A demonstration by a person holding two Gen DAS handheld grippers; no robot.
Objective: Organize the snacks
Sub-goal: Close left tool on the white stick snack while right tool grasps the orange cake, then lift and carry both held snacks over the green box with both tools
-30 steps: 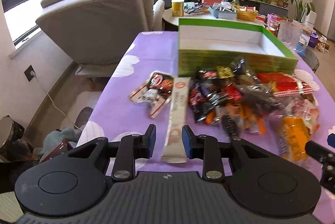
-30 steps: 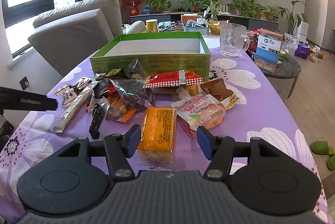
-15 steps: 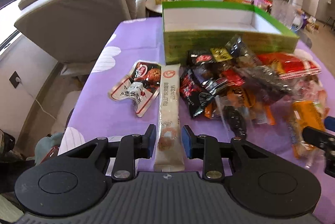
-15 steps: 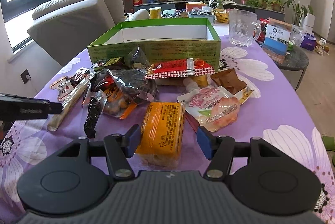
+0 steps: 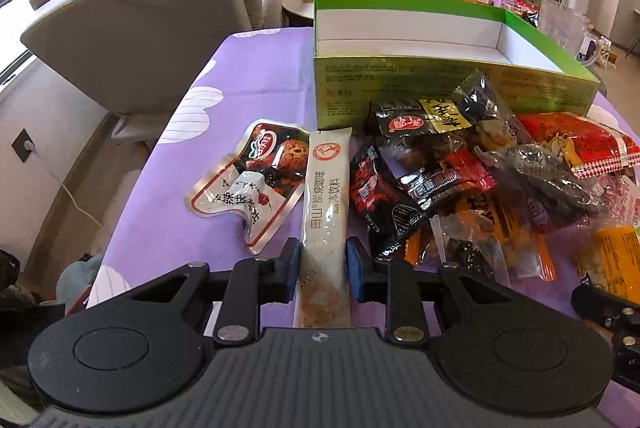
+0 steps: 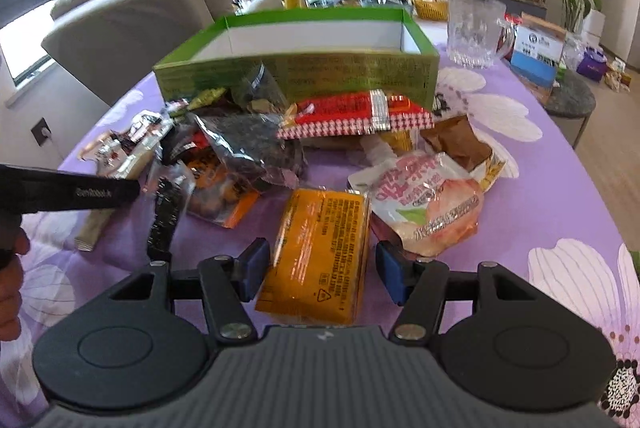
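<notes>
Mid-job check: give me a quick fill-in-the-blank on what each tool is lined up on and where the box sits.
1. The long beige stick sachet lies between the pads of the ____ tool, whose jaws are closing.
2. The packet between the pads of the right tool is ____ in colour.
3. The open box behind the snack pile has ____ outer walls.
4. The tablecloth is ____ with white flowers.

Missing words: left; orange; green; purple

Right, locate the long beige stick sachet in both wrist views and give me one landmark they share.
Left wrist view: the long beige stick sachet lies bottom centre, its near end between the closing jaws of the left gripper.
Right wrist view: far left, mostly hidden behind the left gripper; only its ends show.
Shared landmark: the open green cardboard box.
</notes>
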